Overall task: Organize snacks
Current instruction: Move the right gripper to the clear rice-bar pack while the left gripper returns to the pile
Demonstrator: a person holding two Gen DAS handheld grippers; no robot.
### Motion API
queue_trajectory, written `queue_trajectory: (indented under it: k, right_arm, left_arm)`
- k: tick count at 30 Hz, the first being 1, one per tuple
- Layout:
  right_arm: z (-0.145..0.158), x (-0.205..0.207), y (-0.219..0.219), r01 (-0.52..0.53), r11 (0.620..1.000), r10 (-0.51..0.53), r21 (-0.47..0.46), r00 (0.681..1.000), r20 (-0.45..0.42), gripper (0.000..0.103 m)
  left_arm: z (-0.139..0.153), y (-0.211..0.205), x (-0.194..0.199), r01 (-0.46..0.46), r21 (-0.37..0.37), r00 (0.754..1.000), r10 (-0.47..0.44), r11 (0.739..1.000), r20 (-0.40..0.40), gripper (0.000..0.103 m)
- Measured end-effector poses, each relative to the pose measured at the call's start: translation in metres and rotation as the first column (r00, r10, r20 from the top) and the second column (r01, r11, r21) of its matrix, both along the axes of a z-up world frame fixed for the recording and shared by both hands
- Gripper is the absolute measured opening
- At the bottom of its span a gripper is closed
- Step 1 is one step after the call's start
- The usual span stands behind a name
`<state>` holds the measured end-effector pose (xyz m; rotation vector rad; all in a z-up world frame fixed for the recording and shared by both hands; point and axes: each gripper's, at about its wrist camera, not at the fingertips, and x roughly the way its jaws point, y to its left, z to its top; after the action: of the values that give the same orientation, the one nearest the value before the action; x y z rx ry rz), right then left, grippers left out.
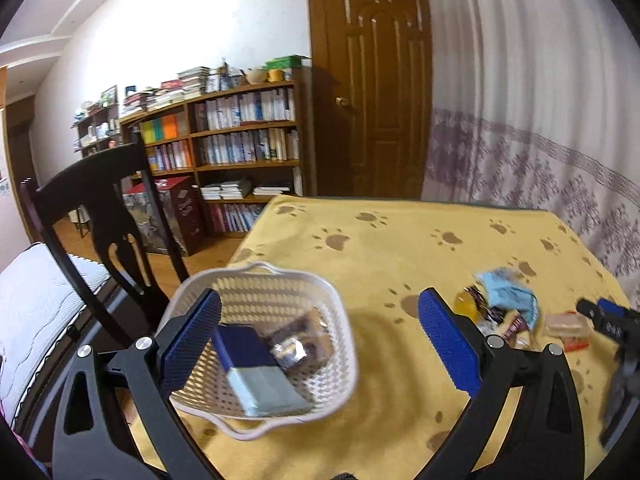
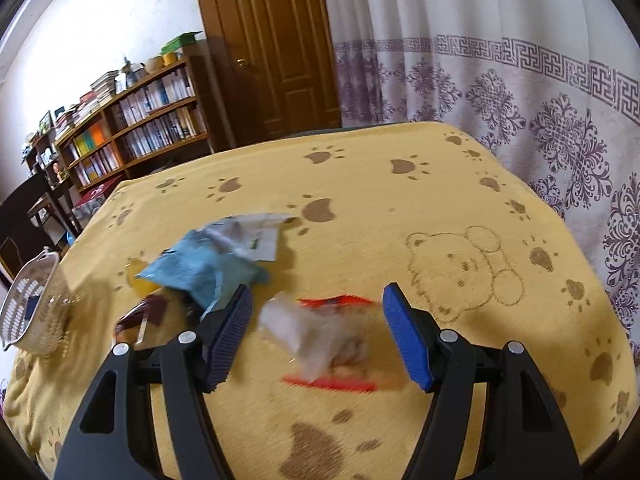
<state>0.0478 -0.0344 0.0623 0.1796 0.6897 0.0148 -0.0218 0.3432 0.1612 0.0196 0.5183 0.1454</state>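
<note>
1. While the dark chair (image 1: 100, 216) stands furthest left, just beyond the table (image 1: 400, 248) edge, the white basket (image 1: 264, 284) sits on the table's yellow paw-print cloth and serves as the landmark for everything else.
2. Inside the basket lie a blue-and-grey packet (image 1: 256, 372) and a blurred brown wrapped snack (image 1: 304, 340) touching it on the right.
3. Hovering over the near side of the basket, the left gripper (image 1: 320, 344) points forward and slightly down; its fingers are spread wide and released, grasping nothing. One blue pad (image 1: 192, 344) overlaps the basket's left wall in the picture, the other stands right of the basket over bare cloth.
4. Right of the basket, apart from it, a loose pile of snacks rests on the table: an orange piece (image 1: 466, 304), dark small wrappers (image 1: 496, 316), and a light-blue packet (image 2: 204, 272) on top.
5. Right of that pile, well away from the basket, a clear wrapper with red edges (image 2: 320, 336) lies on the cloth, blurred.
6. Tilted down toward the table, the right gripper (image 2: 318, 340) straddles that red-edged wrapper, with its fingers open on either side and not touching it; the left finger stands just beside the light-blue packet.
</note>
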Motion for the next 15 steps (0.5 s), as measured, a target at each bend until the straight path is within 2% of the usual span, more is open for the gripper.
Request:
queue_trajectory:
  k: [7, 12, 15]
  right_arm:
    - [-0.011, 0.013, 0.004, -0.042, 0.999, 0.042, 0.0, 0.999, -0.034, 0.061]
    - [-0.02, 0.004, 0.031, -0.152, 0.988, 0.149, -0.042, 0.987, -0.053, 0.06]
    - [-0.024, -0.007, 0.041, -0.208, 0.977, 0.206, -0.034, 0.977, -0.062, 0.06]
  left_arm:
    - [-0.014, -0.018, 0.004, 0.044, 0.018, 0.998, -0.044, 0.999, -0.037, 0.1]
    - [-0.021, -0.024, 0.008, 0.052, 0.022, 0.997, -0.051, 0.998, -0.055, 0.1]
    - [-0.022, -0.026, 0.009, 0.053, 0.025, 0.997, -0.051, 0.998, -0.059, 0.1]
